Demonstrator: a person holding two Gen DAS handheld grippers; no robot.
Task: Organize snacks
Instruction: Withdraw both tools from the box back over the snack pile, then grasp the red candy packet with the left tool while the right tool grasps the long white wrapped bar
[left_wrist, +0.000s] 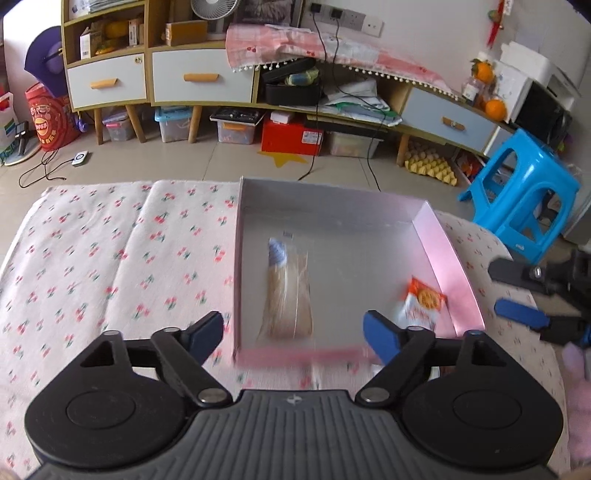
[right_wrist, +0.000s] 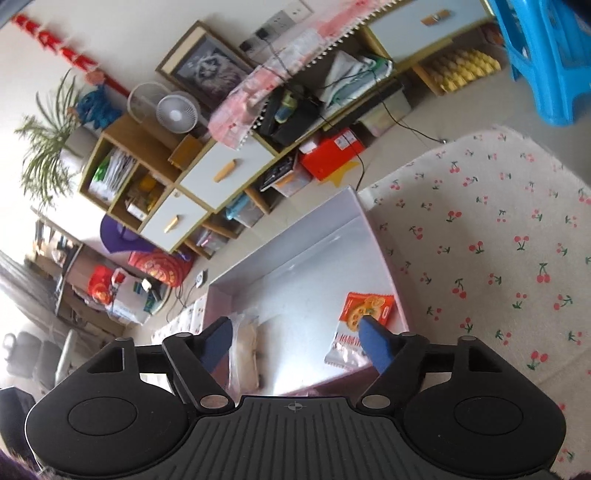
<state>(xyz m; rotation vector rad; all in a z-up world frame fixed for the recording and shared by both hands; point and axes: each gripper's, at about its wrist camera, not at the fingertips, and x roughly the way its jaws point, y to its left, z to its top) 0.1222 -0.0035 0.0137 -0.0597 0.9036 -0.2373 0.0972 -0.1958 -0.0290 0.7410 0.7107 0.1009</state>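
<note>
A shallow pink box with a grey inside lies on the cherry-print cloth. Two snacks lie in it: a long clear packet with tan contents near the middle, and an orange-and-white packet against the right wall. My left gripper hovers over the box's near edge, open, with nothing between its pads. My right gripper is open too and holds nothing. Below it are the orange packet, the tan packet and the box. In the left wrist view the right gripper shows just right of the box.
The cherry-print cloth spreads left and right of the box. A blue plastic stool stands on the floor at the right. Behind is a low cabinet with drawers, storage boxes under it and cables on the tiles.
</note>
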